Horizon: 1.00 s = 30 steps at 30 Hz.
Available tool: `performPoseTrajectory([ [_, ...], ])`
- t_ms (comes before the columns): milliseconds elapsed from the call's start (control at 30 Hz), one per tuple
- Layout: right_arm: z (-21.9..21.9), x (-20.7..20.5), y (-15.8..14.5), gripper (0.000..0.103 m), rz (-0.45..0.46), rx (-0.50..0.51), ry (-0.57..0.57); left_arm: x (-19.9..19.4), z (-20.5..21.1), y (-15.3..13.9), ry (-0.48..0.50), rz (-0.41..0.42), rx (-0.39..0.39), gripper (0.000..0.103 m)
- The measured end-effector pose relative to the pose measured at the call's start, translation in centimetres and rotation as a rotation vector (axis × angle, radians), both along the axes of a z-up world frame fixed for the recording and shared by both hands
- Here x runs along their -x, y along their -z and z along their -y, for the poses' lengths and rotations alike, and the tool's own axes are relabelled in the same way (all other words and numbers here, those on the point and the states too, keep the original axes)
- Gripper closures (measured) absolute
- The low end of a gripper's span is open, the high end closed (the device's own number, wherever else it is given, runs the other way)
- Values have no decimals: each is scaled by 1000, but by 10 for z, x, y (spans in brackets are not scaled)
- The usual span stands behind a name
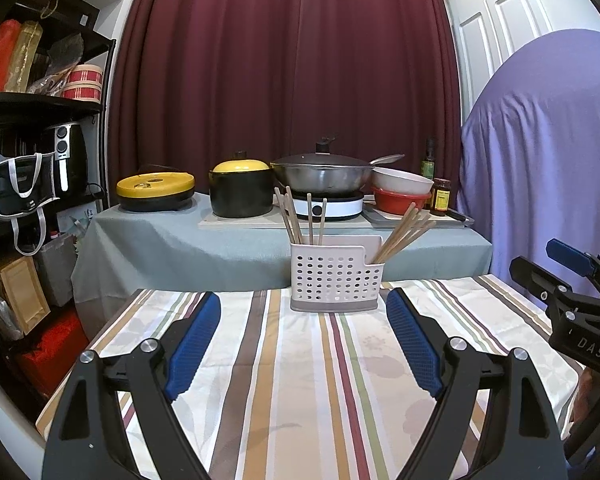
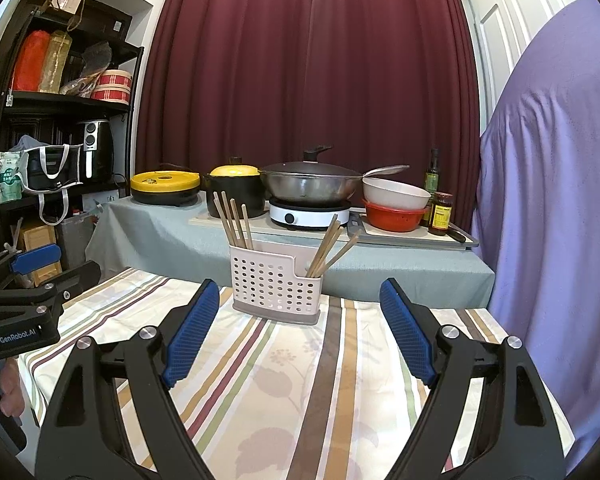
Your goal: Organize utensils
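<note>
Perforated holder [image 1: 336, 276] with chopsticks [image 1: 404, 234], far edge of striped tabletop [image 1: 300, 380]; left claw [image 1: 303, 344] and right claw [image 2: 296, 330] spread, empty.

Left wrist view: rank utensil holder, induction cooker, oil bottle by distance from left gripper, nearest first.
From the left gripper:
1. Utensil holder: dead ahead on the striped table, chopsticks in both compartments.
2. Induction cooker: behind it on the grey-covered counter, under the wok.
3. Oil bottle: back right, behind the bowls.

A white perforated plastic utensil holder [image 1: 336, 276] stands upright on the striped table [image 1: 300, 380], holding wooden chopsticks [image 1: 404, 234] leaning in two compartments.
</note>
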State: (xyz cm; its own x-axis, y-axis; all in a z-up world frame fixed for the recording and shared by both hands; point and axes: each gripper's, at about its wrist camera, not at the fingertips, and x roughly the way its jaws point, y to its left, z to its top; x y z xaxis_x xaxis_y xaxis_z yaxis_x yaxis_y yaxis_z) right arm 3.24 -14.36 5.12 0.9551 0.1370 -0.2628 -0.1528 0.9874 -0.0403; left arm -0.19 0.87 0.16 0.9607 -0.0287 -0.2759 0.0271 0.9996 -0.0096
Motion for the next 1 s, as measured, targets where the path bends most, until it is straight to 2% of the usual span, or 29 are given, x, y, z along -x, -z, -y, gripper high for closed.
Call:
performPoseTrajectory([
  [1000, -4, 9, -5, 22, 13, 8, -6, 4, 2, -7, 3, 6, -2, 19],
])
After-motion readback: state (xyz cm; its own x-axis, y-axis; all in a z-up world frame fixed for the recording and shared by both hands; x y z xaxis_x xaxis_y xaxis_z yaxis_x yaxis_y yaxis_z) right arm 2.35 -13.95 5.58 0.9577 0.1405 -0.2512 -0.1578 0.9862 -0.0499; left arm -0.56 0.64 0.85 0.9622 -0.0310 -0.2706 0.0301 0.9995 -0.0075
